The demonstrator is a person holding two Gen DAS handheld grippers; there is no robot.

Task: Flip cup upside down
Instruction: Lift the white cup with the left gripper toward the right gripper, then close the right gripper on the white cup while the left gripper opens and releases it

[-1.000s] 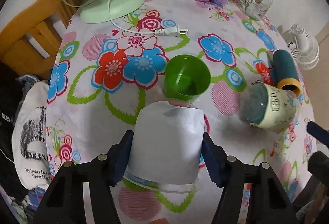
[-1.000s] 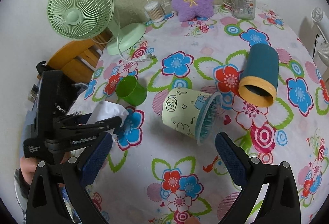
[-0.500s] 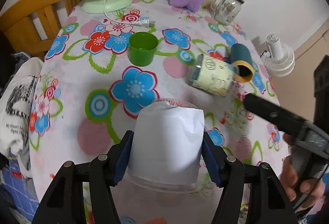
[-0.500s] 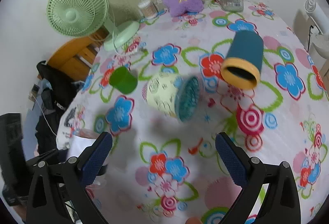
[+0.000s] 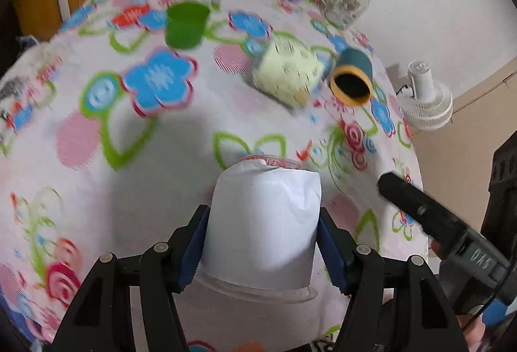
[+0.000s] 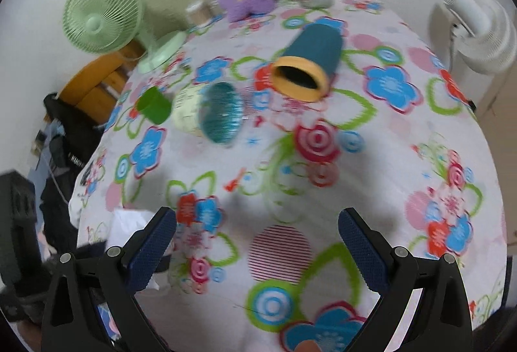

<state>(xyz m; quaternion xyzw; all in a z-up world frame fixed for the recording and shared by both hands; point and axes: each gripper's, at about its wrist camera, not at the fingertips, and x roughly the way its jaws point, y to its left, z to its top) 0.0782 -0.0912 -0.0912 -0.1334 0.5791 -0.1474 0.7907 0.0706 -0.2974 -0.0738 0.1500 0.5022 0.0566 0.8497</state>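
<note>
Jaws clamp cup (image 5: 263, 222) — base forward.

Clear plastic cup (image 5: 258, 285), matt paper-wrapped

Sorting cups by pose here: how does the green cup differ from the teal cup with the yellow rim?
The green cup stands upright with its mouth up; the teal cup lies on its side, mouth toward the cameras. The green cup is one colour and looks shorter; the teal cup has a yellow rim band and looks taller. Both rest on the floral tablecloth, with neither gripper touching them.
</note>
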